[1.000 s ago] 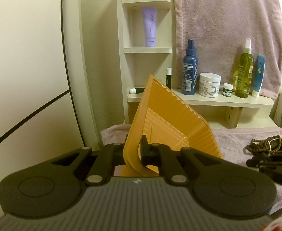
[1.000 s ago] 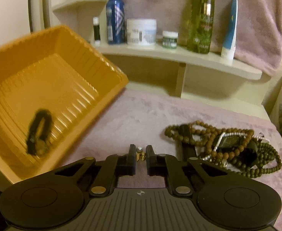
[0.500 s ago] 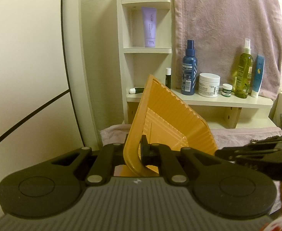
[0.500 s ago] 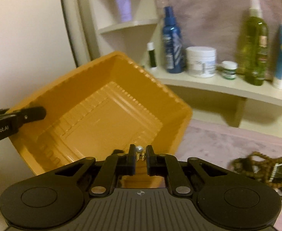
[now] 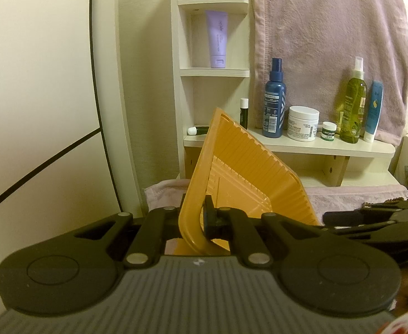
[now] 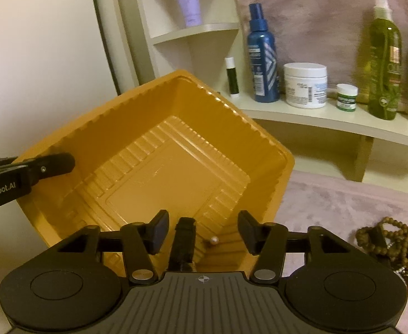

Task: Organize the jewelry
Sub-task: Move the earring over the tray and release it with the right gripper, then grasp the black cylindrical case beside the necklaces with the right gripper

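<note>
Right wrist view shows what has changed since a second ago: the right gripper (image 6: 202, 232), then pinched on a small pearl earring over the mauve cloth, now hangs over the tilted orange plastic tray (image 6: 114, 117) with its jaws opening and nothing between them. The pearl earring (image 6: 213, 240) lies loose on the tray's ribbed lower wall, close to a black band (image 6: 185, 239) already resting there. By my reading, one more piece is sorted, and the tangle of brown bead necklaces (image 6: 390, 246) on the cloth at the right remains to be moved. Left gripper (image 5: 195, 218) is clamped tight on the tray's rim, propping the tray up on one edge, open side toward the right gripper. Both grippers point somewhat downward, the left one unmoved.
</note>
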Demonstrator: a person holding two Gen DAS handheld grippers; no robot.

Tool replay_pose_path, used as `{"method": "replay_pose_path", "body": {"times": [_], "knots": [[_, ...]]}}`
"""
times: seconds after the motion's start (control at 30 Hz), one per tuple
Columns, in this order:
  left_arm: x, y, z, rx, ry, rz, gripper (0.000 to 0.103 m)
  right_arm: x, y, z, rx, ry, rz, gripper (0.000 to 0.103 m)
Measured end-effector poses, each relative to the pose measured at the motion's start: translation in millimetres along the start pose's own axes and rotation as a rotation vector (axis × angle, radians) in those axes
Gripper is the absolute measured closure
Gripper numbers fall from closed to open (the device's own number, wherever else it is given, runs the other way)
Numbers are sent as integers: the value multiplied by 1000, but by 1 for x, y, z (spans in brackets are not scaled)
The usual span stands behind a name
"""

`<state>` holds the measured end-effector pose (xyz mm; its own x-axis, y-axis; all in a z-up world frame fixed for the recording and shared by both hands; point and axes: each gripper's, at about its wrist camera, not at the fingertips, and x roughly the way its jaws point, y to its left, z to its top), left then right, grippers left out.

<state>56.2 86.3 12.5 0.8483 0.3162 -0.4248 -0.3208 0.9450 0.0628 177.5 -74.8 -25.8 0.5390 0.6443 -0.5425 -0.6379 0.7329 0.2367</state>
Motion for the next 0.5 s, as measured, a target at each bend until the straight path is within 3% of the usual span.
{"method": "replay_pose_path", "body": {"times": [0.3, 0.5], "knots": [[1, 1, 1, -1, -1, -2, 96, -47, -36, -19, 77, -83, -204, 48], [1, 1, 0, -1, -3, -1, 96, -72, -77, -48, 138, -69, -359, 48]]}}
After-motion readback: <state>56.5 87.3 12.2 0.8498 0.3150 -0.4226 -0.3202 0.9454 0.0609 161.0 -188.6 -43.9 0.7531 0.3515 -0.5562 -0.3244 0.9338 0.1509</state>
